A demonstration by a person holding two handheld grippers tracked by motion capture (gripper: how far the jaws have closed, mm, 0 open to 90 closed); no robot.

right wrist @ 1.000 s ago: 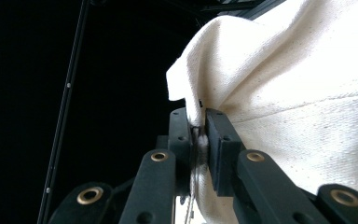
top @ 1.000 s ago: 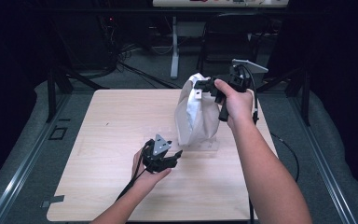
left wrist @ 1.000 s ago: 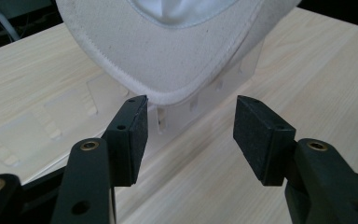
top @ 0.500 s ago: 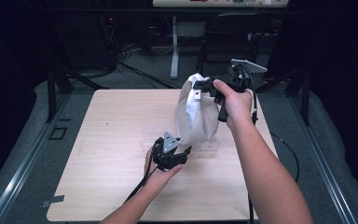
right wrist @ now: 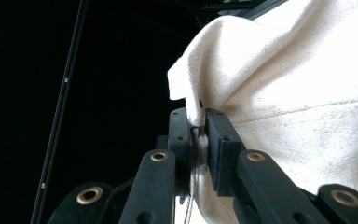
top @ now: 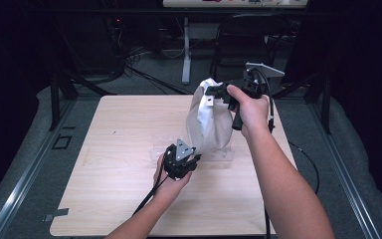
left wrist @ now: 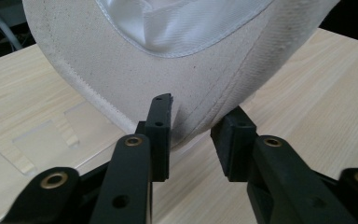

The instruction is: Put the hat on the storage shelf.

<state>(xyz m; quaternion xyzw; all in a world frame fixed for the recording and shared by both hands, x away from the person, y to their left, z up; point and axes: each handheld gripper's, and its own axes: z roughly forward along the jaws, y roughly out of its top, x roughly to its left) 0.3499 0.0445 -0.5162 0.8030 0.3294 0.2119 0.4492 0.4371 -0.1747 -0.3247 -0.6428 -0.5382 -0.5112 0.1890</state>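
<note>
A cream cloth bag [top: 210, 119] hangs above the wooden table [top: 119, 149], held up by its top edge. My right gripper [top: 212, 90] is shut on that edge; in the right gripper view the cloth bag [right wrist: 298, 93] is pinched between the jaws of the right gripper [right wrist: 199, 133]. My left gripper [top: 195, 158] sits at the bag's lower edge. In the left gripper view the left gripper [left wrist: 193, 128] stands open, its jaws on either side of the hanging bottom corner of the cloth bag [left wrist: 168, 60], not closed on it.
A clear flat plastic piece [top: 224, 155] lies on the table under the bag. A chair [top: 238, 45] and table legs stand beyond the far edge. Dark floor with rails runs along both sides. The table's left half is bare wood.
My left gripper has moved right and forward across the table, up to the bag's lower edge. The right gripper has kept the bag held up in about the same place.
</note>
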